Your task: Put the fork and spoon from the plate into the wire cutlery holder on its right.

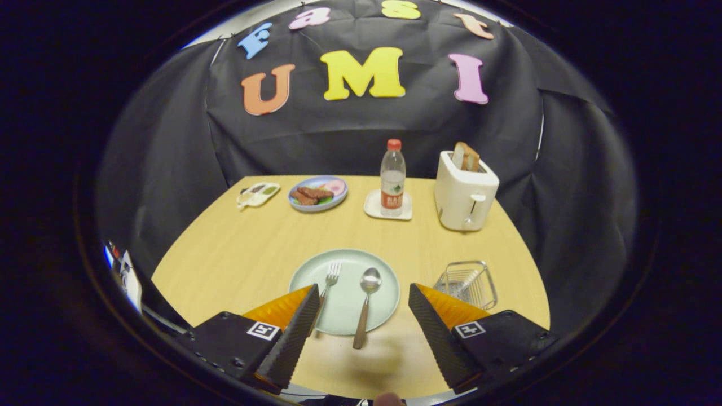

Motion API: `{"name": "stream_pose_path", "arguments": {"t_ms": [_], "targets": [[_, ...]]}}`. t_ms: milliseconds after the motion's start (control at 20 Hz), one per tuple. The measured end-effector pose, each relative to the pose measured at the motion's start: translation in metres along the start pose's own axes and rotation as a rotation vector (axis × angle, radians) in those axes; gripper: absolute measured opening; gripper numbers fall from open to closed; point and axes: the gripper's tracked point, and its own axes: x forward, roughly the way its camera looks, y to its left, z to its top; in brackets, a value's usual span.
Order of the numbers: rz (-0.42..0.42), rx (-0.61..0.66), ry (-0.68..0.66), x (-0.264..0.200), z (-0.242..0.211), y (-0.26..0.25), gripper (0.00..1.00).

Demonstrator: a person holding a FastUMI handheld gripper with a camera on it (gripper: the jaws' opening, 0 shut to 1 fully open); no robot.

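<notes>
Fork (330, 280) and spoon (365, 304), both silver-headed with wooden handles, are lying side by side on the round pale green plate (344, 290), with the small wire cutlery holder (467, 283) sitting empty just to its right on the light wooden surface (237, 254). The gripper (364, 304) is hovering low over the near rim, fingers spread wide and holding nothing. For a clean pick, closing across one handle alone (the spoon's is lying nearly midway between the fingers) is looking wisest.

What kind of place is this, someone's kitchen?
Likely a staged breakfast table in a cloth-walled booth, not a real kitchen: a toaster holding bread, a plate with fork and spoon, and the open tool above it.
</notes>
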Motion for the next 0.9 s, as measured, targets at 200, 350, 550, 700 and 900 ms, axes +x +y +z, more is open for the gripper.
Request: {"name": "stream_pose_path", "arguments": {"t_ms": [200,350,550,700,900], "targets": [[-0.031,0.027,0.126,0.043,-0.036,0.003,0.8],[-0.048,0.022,0.177,0.067,-0.049,0.006,0.73],[-0.079,-0.003,0.221,0.092,-0.062,0.006,0.6],[-0.104,-0.016,0.265,0.104,-0.071,0.008,0.49],[-0.152,0.014,0.344,0.11,-0.089,-0.001,0.14]]}}
